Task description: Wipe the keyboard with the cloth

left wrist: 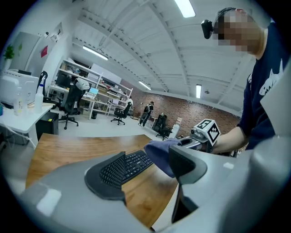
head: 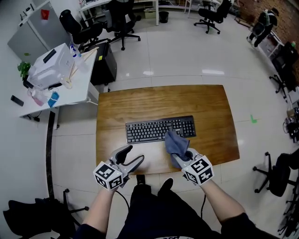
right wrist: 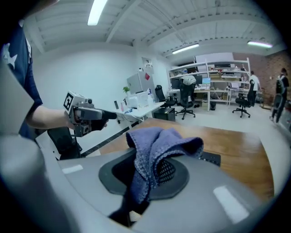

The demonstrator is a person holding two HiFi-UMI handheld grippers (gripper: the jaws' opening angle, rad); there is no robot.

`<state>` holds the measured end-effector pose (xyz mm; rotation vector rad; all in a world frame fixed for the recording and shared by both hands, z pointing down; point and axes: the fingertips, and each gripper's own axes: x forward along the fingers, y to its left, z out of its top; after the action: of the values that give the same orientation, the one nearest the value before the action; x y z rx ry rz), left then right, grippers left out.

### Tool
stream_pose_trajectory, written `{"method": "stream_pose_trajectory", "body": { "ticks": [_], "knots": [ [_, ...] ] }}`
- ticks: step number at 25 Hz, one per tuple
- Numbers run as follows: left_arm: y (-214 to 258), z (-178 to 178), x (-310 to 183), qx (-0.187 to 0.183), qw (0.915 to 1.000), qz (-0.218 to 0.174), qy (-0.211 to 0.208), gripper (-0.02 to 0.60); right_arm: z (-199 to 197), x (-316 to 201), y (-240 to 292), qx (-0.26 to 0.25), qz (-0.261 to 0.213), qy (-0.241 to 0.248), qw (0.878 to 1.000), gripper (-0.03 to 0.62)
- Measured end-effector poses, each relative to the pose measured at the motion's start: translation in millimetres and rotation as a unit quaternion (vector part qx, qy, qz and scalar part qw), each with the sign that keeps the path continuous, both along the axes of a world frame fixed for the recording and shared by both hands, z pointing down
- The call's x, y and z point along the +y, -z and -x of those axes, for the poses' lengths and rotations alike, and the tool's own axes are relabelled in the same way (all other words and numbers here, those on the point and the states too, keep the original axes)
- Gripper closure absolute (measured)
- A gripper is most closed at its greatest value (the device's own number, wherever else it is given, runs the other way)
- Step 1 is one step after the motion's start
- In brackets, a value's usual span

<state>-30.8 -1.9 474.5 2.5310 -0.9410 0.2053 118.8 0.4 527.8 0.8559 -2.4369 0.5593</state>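
My head camera looks steeply down on the keyboard (head: 160,129). The camera on my left gripper (head: 134,155), low by its near-left corner, faces right; that on my right gripper (head: 183,158) faces left. All three see the keyboard.

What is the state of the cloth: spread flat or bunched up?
Bunched up. The cloth is pinched between the jaws of the right gripper and stands in loose folds by the keyboard, not flat.

A wooden table (head: 210,102) stands on a pale, glossy tiled floor (head: 177,51). To its left is a white desk (head: 81,86) bearing a white machine (head: 49,63), with a black computer tower (head: 103,65) beside it. Black office chairs (head: 121,18) stand farther off. A brick wall (left wrist: 182,109) closes the far end, white shelves (left wrist: 86,75) line one side, and strip lights (left wrist: 185,7) run along the white ceiling (left wrist: 136,36).
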Motion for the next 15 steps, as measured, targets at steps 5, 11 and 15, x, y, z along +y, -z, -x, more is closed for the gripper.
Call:
{"method": "stream_pose_trajectory", "body": {
  "ticks": [5,11,15],
  "knots": [
    [14,-14,30,-0.015,0.9997,-0.015,-0.009,0.293,-28,27,24,-0.024,-0.003,-0.022,0.999,0.534],
    [29,-9,70,-0.01,0.9993,-0.022,-0.028,0.293,-39,67,50,-0.04,-0.016,-0.068,0.997,0.534],
    [37,3,98,-0.002,0.998,-0.045,-0.046,0.293,-33,101,67,-0.05,-0.031,-0.103,0.993,0.534]
  ]
}}
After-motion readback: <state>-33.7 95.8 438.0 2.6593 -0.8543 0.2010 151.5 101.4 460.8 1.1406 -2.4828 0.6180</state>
